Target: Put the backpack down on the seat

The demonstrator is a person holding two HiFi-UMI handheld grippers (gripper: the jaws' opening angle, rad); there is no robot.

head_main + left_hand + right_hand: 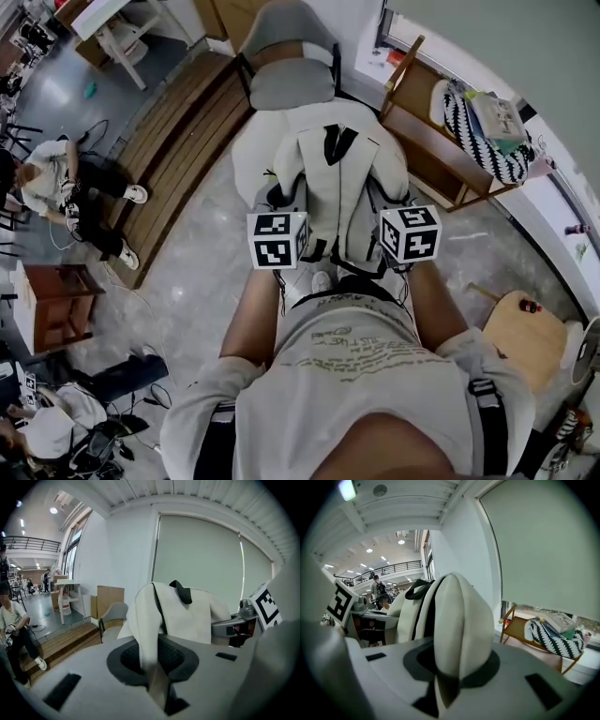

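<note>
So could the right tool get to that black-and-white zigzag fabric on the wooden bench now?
Probably not: the right tool is clamped on a strap of the cream fabric backpack, so it isn't free.

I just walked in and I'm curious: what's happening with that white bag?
A person is holding the backpack up by its two shoulder straps. The left gripper is pinching the left strap, and the right gripper is pinching the right strap. The backpack is upright in front of a grey chair. I can't tell if it is resting on a seat yet.
</note>
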